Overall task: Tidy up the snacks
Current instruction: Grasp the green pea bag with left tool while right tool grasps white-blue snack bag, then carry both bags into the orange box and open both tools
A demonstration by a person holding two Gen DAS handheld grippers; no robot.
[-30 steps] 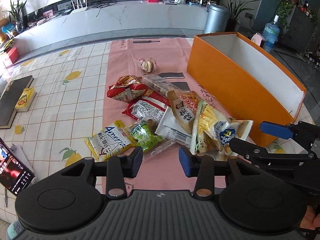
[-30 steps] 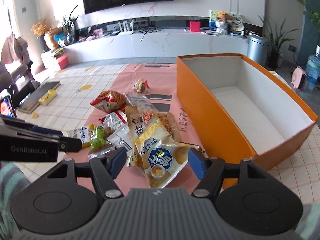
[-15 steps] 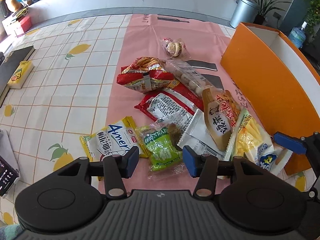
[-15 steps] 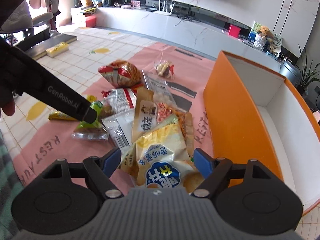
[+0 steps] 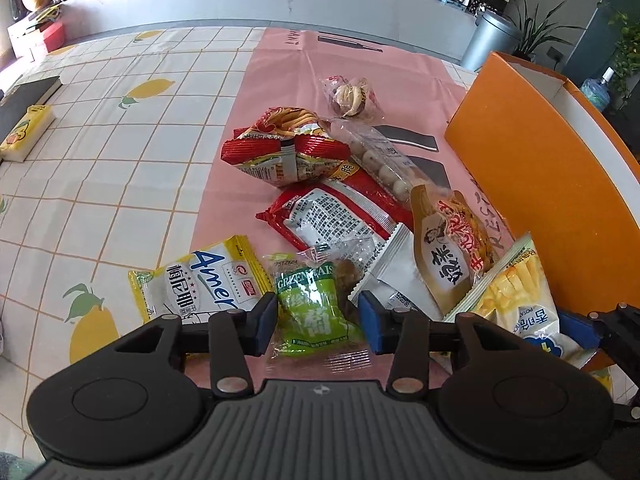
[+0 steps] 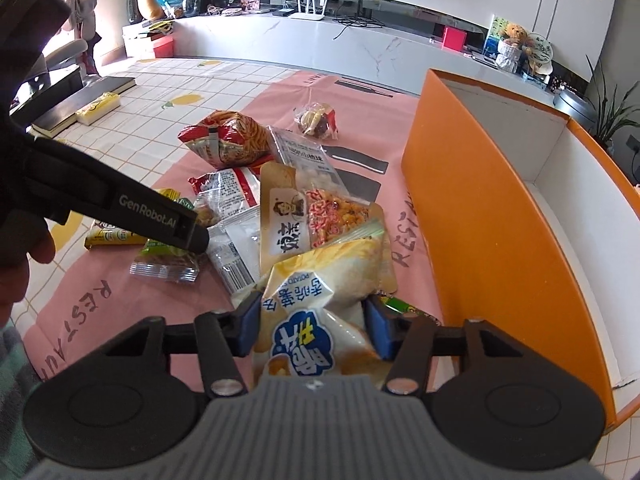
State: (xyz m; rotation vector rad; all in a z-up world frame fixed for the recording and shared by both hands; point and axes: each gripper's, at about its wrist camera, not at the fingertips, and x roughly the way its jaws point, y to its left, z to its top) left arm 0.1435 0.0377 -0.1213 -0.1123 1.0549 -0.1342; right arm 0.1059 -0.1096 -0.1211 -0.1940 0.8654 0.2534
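Lowered tools (image 5: 318,318) (image 6: 312,322), jaws just closing, astride snack packets (image 5: 314,312).

The yellow potato-snack bag (image 6: 320,312) runs down behind the right gripper's (image 6: 311,326) body, so its lower end is hidden. The green raisin packet (image 6: 164,258) lies partly under the left gripper's finger (its label unreadable here). The white sachet (image 5: 394,280) is overlapped by 2 neighbouring packets. The orange box (image 5: 560,200) is cut by the frame's right edge.
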